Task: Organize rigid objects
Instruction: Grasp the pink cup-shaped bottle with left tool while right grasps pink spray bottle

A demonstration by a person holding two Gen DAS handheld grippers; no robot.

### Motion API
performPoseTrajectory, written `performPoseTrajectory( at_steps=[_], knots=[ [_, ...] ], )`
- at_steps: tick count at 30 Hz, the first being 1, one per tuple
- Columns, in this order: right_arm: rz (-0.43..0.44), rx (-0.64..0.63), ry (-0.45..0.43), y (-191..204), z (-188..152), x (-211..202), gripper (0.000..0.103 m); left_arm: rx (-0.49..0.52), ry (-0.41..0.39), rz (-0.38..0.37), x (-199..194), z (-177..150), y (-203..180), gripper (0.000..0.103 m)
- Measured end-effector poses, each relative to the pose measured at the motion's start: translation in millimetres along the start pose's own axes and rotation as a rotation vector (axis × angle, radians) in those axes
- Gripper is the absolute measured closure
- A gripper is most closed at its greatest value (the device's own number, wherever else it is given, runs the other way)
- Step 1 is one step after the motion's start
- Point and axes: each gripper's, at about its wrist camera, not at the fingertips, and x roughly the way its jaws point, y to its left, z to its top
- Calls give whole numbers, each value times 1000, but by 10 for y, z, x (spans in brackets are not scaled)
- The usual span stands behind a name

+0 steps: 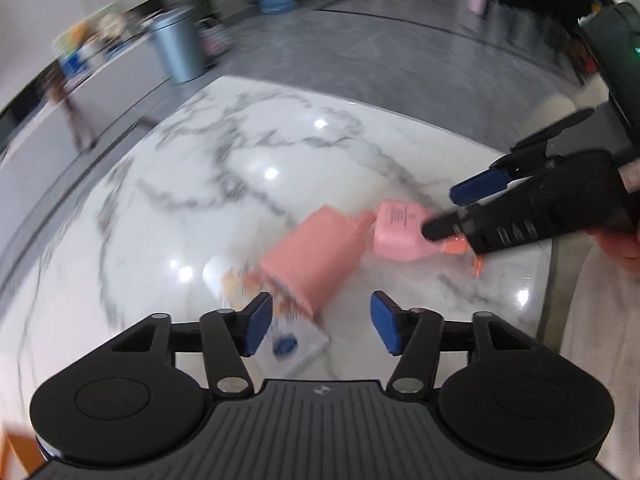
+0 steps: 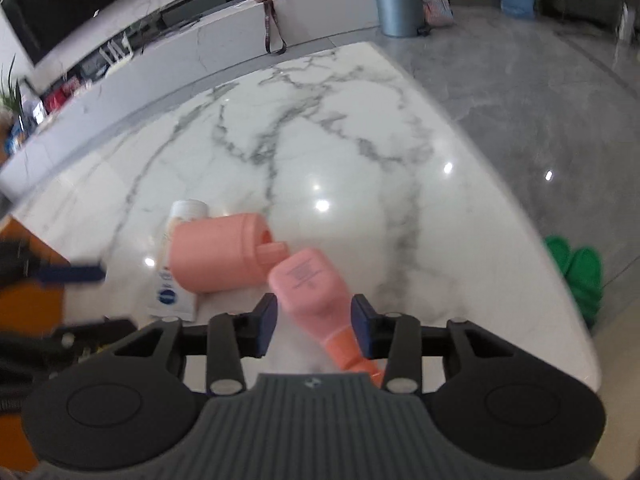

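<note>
Left claw (image 1: 318,322) open, nothing between pads, above salmon-pink rounded plastic container (image 1: 316,256) lying tipped on white grey-veined marble bench (image 1: 248,152). Right claw (image 2: 314,328) open around pale pink squarish bottle with orange neck (image 2: 310,284), pads not pressing. White blue-logo tube (image 2: 172,292) lying beside container, partly under it.

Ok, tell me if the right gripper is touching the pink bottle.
Cannot tell. Right wrist view: the pink bottle lies between the right gripper's fingers, one overlapping its neck, but blur hides contact.
</note>
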Motion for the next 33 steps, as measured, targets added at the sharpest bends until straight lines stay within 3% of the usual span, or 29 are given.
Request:
performPoseTrajectory(
  at_steps=[4,9,19,24,27,30,33],
  knots=[
    [-35,-65,49,1,-47,84,53,151,27,-14,251,248,-67,26],
    [37,45,103,-228,-76,245,53,272,142,-99,624,459,-127,23],
    [57,30,117,-250,-132,332,53,364,283,-82,990,674,-154,20],
    [43,13,123,-251,-149,331,53,448,352,-10,1137,643,-289,26],
    [27,35,123,-304,-164,290,54,423,348,9,1109,631,-320,30],
    [20,57,115,-367,-177,216,54,367,288,9,944,606,-307,31],
    [23,52,170,-366,-180,246,54,276,222,8,720,543,-286,32]
  ],
)
